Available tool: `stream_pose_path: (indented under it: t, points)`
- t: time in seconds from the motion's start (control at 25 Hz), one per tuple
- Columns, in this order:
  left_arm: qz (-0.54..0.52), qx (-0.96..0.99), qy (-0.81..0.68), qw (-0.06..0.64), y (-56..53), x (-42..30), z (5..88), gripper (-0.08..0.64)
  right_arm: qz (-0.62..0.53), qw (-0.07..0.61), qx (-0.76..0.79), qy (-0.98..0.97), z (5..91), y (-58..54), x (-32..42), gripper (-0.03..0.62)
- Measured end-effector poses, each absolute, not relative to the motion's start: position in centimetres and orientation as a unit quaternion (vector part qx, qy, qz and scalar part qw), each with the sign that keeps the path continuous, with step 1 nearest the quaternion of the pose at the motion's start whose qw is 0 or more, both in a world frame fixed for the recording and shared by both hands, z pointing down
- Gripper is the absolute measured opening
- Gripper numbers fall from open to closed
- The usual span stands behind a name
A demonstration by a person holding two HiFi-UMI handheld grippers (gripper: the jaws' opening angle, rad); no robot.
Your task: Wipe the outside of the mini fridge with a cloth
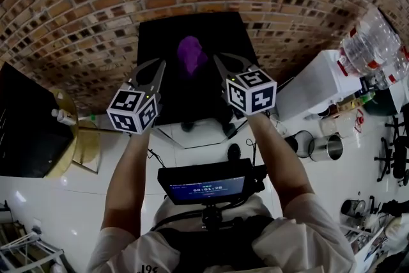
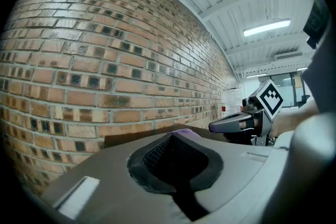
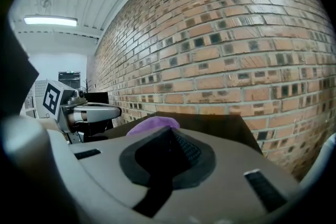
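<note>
A black mini fridge (image 1: 167,41) stands against the brick wall. A crumpled purple cloth (image 1: 192,54) lies on its top, towards the back. My left gripper (image 1: 160,66) hovers at the fridge's front left, its jaws shut on nothing. My right gripper (image 1: 218,61) is at the front right, just right of the cloth and apart from it, also shut and empty. In the left gripper view the cloth (image 2: 184,132) peeks over the closed left gripper (image 2: 170,138), with the right gripper (image 2: 231,124) beyond. In the right gripper view the cloth (image 3: 152,124) lies just past the closed right gripper (image 3: 169,132).
A brick wall (image 1: 96,3) rises right behind the fridge. To the right are a white counter (image 1: 313,86) with water bottles (image 1: 370,45) and metal pots (image 1: 326,147) on the floor. A black cabinet (image 1: 25,124) and a gold round tray (image 1: 67,137) stand on the left.
</note>
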State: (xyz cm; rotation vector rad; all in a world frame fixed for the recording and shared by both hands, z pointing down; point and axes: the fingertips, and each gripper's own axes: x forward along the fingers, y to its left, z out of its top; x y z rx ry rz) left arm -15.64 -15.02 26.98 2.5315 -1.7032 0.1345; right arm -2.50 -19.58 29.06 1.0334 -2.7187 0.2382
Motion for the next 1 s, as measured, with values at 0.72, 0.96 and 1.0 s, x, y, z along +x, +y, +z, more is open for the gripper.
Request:
stream_pose_path:
  t: [0.72,0.96,1.0]
  points:
    - [0.048,0.827,-0.558,0.044,-14.59,-15.52,27.26,0.005,0.077,0.124,0.343,-0.928,29.33,-19.35,-2.69,0.003]
    - [0.046,0.827,-0.558,0.044,-14.58,-15.51,27.26,0.005,0.076,0.125,0.342,-0.928,29.38,-19.37,-2.66,0.003]
    - [0.046,0.827,-0.558,0.044,-14.58,-15.5,27.25,0.005,0.076,0.125,0.342,-0.928,29.37,-19.37,-2.67,0.003]
